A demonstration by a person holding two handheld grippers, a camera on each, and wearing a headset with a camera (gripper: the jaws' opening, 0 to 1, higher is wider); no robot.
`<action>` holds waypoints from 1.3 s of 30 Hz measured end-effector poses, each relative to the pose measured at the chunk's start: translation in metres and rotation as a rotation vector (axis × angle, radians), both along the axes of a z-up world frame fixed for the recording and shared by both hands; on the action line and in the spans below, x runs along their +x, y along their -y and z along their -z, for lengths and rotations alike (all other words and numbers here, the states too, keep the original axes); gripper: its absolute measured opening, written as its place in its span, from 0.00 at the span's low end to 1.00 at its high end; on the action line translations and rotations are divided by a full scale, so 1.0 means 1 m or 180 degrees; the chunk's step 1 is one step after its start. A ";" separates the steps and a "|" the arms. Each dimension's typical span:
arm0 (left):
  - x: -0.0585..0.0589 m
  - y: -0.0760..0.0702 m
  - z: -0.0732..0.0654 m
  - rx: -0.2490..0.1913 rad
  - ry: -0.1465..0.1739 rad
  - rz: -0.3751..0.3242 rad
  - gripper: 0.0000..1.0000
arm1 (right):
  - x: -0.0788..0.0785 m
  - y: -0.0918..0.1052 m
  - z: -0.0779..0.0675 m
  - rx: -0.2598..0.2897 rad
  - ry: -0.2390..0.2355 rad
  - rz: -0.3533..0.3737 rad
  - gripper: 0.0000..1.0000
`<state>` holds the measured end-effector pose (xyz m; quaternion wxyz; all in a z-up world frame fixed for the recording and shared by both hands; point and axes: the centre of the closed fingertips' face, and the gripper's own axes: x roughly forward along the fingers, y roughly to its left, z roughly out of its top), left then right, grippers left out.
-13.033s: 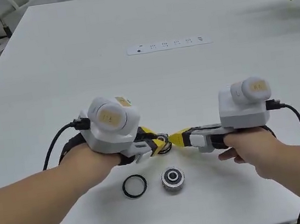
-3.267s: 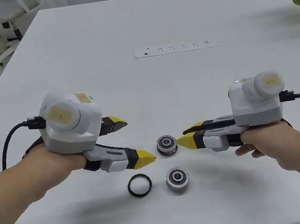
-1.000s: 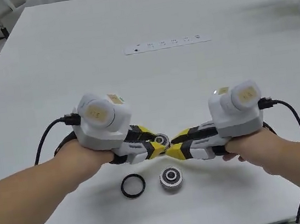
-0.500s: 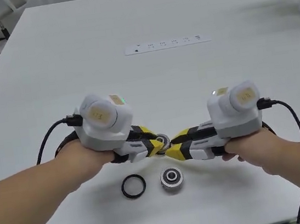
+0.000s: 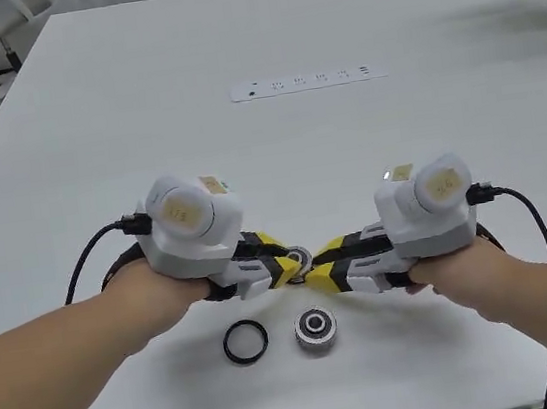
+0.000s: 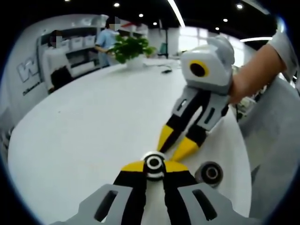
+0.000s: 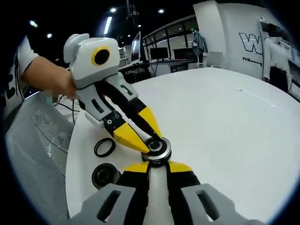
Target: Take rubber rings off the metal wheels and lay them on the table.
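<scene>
wheel (image 5: pixel 297 258) near front edge of the table (image 5: pixel 230 29), bore face tipped up toward the holder | left gripper (image 5: pixel 284 270) clamped on it | right gripper (image 5: pixel 315 278) nipping its rim from opposite | rim half hidden behind yellow tips, tbh

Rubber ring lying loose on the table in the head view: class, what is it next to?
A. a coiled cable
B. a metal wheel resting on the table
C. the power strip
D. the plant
B: in the head view the rubber ring lies flat on the table just beside the metal wheel, close to it but not around it.
</scene>
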<state>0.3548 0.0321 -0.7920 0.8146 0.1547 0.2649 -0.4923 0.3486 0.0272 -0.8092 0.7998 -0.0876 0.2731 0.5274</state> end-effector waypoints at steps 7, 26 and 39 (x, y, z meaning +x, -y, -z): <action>0.001 0.000 0.000 -0.0011 -0.0021 -0.0030 0.13 | 0.002 0.002 0.000 -0.0055 0.0068 -0.0012 0.03; 0.002 0.000 0.000 0.0016 0.0018 -0.0042 0.12 | 0.011 0.009 -0.006 0.0229 -0.0208 0.0365 0.00; 0.003 0.000 0.001 0.0024 0.0039 -0.0043 0.12 | 0.013 0.009 -0.011 0.0387 -0.0285 0.0491 0.00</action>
